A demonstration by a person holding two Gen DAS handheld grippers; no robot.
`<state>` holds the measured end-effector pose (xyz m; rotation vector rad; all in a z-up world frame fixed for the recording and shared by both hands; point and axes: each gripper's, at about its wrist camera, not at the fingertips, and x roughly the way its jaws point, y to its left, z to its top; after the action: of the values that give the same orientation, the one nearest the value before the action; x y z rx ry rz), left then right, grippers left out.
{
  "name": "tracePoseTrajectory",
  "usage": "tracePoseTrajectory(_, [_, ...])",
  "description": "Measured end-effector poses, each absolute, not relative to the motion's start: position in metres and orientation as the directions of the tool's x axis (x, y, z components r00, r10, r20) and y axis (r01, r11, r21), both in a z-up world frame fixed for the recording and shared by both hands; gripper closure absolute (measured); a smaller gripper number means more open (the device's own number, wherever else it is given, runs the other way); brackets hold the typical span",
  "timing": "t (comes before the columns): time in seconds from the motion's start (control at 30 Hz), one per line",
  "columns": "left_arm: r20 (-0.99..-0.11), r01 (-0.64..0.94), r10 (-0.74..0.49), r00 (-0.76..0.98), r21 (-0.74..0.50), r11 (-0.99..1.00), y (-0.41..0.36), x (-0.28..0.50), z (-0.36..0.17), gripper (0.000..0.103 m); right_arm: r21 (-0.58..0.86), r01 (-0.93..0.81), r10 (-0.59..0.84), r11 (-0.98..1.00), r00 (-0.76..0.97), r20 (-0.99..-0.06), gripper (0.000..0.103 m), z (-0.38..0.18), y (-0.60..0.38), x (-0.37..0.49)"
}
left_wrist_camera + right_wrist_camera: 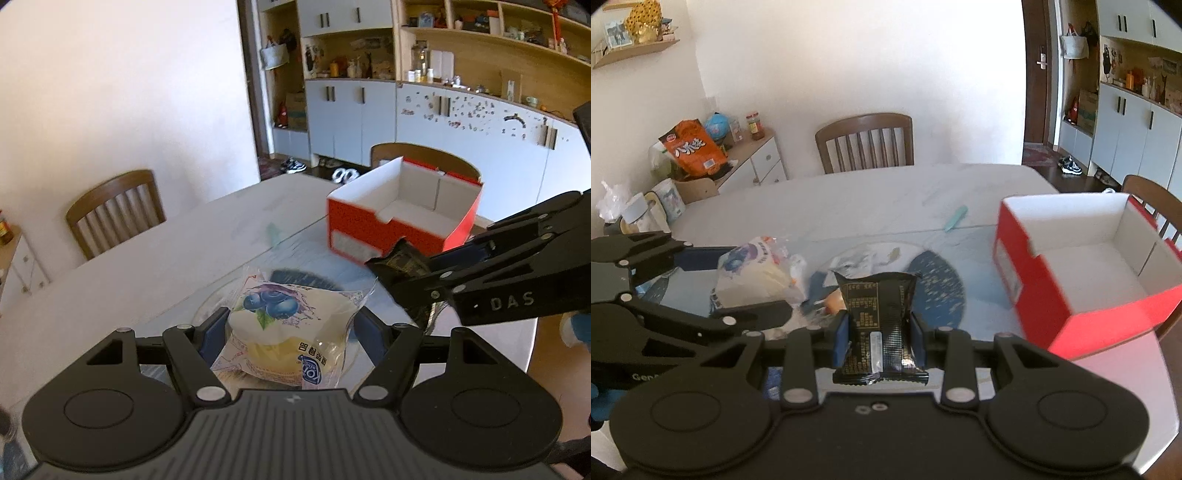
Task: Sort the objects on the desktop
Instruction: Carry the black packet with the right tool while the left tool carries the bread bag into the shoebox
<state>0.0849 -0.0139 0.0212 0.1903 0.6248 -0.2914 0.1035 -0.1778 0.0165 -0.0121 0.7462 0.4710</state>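
My left gripper [290, 325] is shut on a clear-wrapped blueberry cake packet [286, 332], held above the table. In the right wrist view that gripper [750, 284] and the cake packet [753, 273] show at left. My right gripper [880, 328] is shut on a black snack packet [881, 328]. In the left wrist view the right gripper [384, 273] comes in from the right holding the black snack packet [397, 260], close to the box's near wall. An open red box with a white inside [402, 210] stands on the table, also in the right wrist view [1082, 269].
A white marble table [849, 199] carries a dark round mat [938, 284], a pale green stick [955, 218] and more wrapped items under the grippers. Wooden chairs [866, 142] stand around it. A side cabinet with clutter [713, 155] is at left.
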Motion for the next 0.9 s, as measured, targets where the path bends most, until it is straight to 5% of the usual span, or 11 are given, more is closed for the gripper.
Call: tracePoseTrajectory(0.9, [-0.592, 0.385, -0.242, 0.769, 0.127, 0.914, -0.181, 0.198, 0.038, 0.031, 0.121, -0.381, 0.36, 0.917, 0.658, -0.662, 0.07, 0.03, -0.328, 0.218])
